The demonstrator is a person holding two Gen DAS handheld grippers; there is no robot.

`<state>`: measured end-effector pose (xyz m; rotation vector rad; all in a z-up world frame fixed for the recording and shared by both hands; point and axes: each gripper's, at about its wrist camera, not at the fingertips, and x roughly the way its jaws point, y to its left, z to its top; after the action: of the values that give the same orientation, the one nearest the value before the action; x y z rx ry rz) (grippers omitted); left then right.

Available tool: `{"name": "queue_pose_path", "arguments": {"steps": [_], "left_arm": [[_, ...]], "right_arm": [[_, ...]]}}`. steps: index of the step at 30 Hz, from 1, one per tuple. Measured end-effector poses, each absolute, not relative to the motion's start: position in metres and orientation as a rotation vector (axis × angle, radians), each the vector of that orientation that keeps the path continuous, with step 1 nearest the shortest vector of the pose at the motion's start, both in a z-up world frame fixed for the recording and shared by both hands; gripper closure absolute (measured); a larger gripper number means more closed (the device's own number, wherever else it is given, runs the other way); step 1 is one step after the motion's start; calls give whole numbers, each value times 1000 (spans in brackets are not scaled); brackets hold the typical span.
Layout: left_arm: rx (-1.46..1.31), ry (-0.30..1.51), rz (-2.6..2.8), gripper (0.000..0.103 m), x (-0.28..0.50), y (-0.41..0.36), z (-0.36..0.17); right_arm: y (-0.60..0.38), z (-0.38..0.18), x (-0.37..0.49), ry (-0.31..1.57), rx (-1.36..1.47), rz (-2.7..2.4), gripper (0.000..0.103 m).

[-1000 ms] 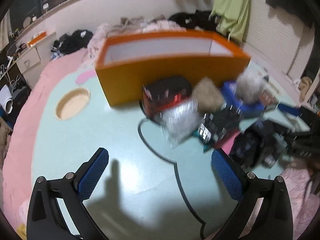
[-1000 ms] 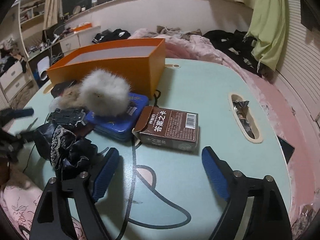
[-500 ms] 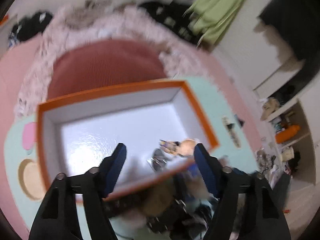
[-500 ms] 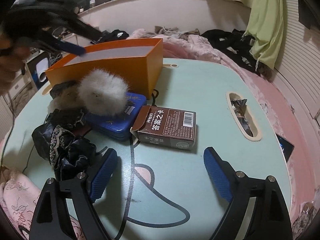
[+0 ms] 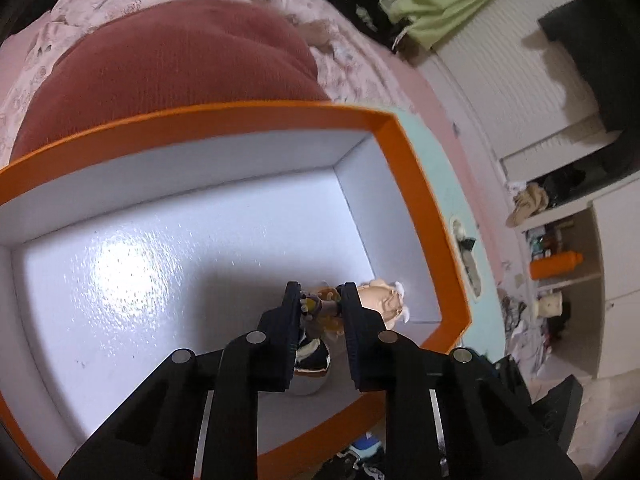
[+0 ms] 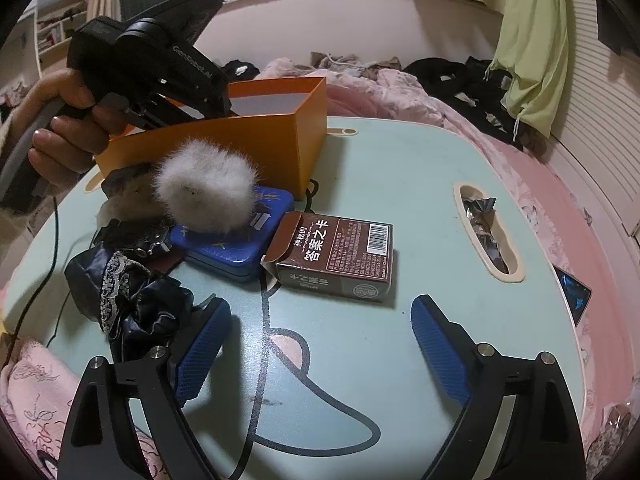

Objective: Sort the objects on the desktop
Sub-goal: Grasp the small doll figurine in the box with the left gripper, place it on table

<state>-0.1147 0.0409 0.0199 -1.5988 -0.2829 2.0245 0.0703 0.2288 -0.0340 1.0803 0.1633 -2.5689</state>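
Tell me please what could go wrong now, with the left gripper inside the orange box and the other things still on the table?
1. The left gripper has just closed around a small figure in the orange box; lifting would take it back out.
2. The left tool leans over the box wall, so it might tip the box.
3. The right gripper is open, its left finger against the dark cloth, which may snag.

hidden: figurine (image 5: 320,307) partly behind fingers (image 5: 289,320) | identity unclear
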Motion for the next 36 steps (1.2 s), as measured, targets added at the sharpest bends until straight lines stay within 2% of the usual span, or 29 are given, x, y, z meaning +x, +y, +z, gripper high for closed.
{"name": "queue_pose_path", "arguments": {"steps": [5,8,13,22,24,25,28,32,36], "left_arm": [[-1438,-437,2065,82,-112,18,46],[-1294,-491,2109,82,-96,-3,83],[-1167,-484,2112,82,-65,-19,120],[-1196,-450,2116,81,-21,-10,86],[-1183,-482,2141,75,-15,-16,81],[-1171,-489,2163,65,-11,-20,82],[-1113,-475,2266,46,3,-31,86],[-1101,-382,2396,43,27,-44,82],[-1192,-215,2470,43,51,-43,61]], "right_arm": [[228,-35,70,165,1083,-2571,10],[228,-35,70,164,1083,-2571,10],[227,-35,70,166,1084,-2572,10],[227,-35,70,167,1085,-2573,10],[227,-35,70,168,1086,-2574,10],[227,-35,70,167,1086,-2575,10],[227,-35,70,167,1087,-2576,10],[228,-35,70,169,1088,-2575,10],[228,-35,70,170,1089,-2575,10]]}}
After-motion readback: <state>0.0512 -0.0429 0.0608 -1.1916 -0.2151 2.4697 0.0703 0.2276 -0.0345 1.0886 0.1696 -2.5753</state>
